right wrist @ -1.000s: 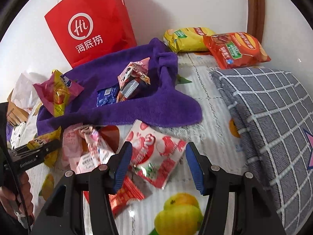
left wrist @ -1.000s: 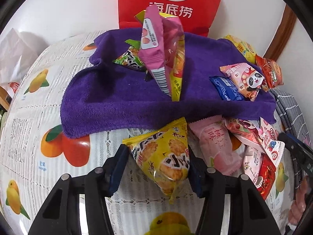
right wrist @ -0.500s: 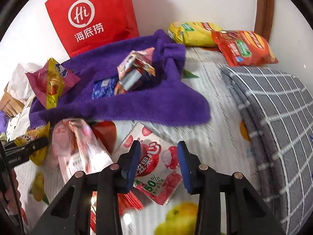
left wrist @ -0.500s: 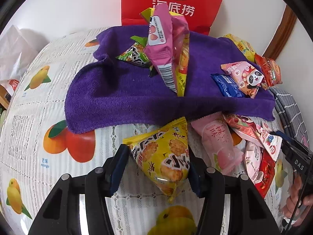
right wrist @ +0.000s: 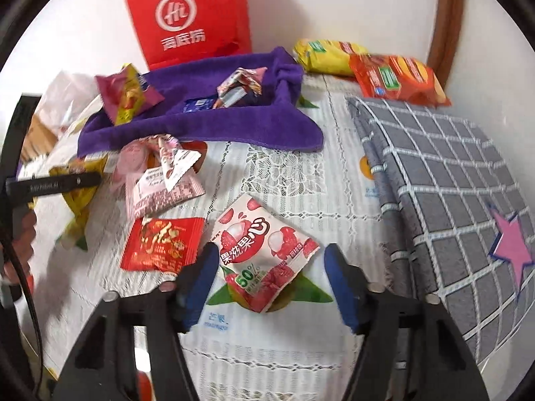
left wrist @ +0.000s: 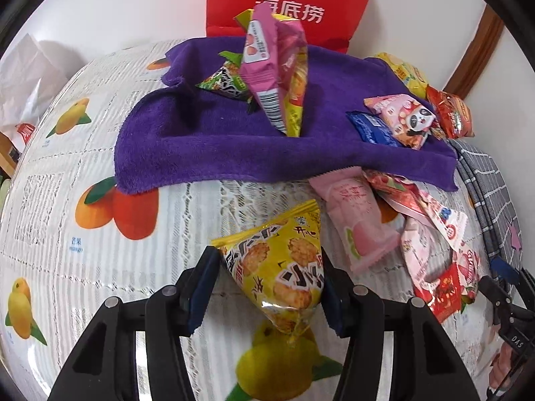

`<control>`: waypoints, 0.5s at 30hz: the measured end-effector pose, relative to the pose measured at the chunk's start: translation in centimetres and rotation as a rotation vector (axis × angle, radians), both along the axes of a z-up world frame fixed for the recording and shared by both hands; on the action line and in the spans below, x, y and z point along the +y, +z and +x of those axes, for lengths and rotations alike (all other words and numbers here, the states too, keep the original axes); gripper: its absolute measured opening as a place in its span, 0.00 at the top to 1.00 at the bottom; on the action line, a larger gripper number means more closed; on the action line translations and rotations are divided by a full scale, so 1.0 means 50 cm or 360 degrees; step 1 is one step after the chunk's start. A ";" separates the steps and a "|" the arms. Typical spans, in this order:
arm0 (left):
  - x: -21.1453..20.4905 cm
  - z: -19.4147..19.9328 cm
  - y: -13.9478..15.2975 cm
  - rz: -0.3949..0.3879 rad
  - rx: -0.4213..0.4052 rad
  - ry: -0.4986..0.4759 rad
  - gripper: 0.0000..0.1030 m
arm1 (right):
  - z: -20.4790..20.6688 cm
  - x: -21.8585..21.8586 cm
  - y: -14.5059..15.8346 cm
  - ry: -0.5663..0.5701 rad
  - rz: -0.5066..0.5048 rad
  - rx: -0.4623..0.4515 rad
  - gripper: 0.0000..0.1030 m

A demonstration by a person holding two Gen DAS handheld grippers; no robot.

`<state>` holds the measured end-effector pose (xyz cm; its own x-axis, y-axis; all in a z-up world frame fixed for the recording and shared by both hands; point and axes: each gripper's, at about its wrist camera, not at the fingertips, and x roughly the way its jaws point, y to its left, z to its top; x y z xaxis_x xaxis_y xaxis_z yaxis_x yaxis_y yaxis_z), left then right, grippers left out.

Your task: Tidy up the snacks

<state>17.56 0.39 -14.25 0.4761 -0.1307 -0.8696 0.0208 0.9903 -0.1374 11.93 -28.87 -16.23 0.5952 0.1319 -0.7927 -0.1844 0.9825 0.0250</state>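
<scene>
Pinching a yellow rice-cracker packet (left wrist: pixel 279 267) between both pads, the left gripper (left wrist: pixel 267 287) holds it just above the fruit-print tablecloth (left wrist: pixel 67 173), the packet's clear tail hanging down between the fingers. The right gripper (right wrist: pixel 267 277) has its jaws spread, having just been opening; a white lychee jelly pouch (right wrist: pixel 264 250) lies flat on the cloth between the blue pads, and neither pad presses on it. Just left of that pouch lies a red packet (right wrist: pixel 160 244), and beyond it a loose heap of pink and white wrappers (right wrist: pixel 160 173) at the near edge of a purple towel (left wrist: pixel 207 140). In the left wrist view a pale pink peach packet (left wrist: pixel 361 220) lies in that same heap, just beside the held yellow one. On the towel a tall pink packet (left wrist: pixel 267 67) leans with a green one (left wrist: pixel 224 80) behind it, and toward the right rest a dark blue packet (left wrist: pixel 371 127) and a panda-print packet (left wrist: pixel 404 120). A grey checked cushion (right wrist: pixel 434 173) sits to the right of the cloth. Farther back, a yellow bag (right wrist: pixel 324 55) and an orange bag (right wrist: pixel 394 80) lie near the wall, and a red paper bag (right wrist: pixel 190 16) stands behind the towel
</scene>
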 end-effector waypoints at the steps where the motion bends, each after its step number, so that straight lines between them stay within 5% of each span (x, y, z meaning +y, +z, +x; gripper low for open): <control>1: -0.001 -0.004 0.002 -0.0002 -0.0002 -0.0004 0.47 | 0.003 0.004 -0.005 0.0035 -0.0014 0.0007 0.36; 15: 0.009 0.003 0.014 -0.0007 -0.0004 -0.0004 0.47 | 0.041 0.041 -0.053 0.0030 -0.0217 -0.0033 0.28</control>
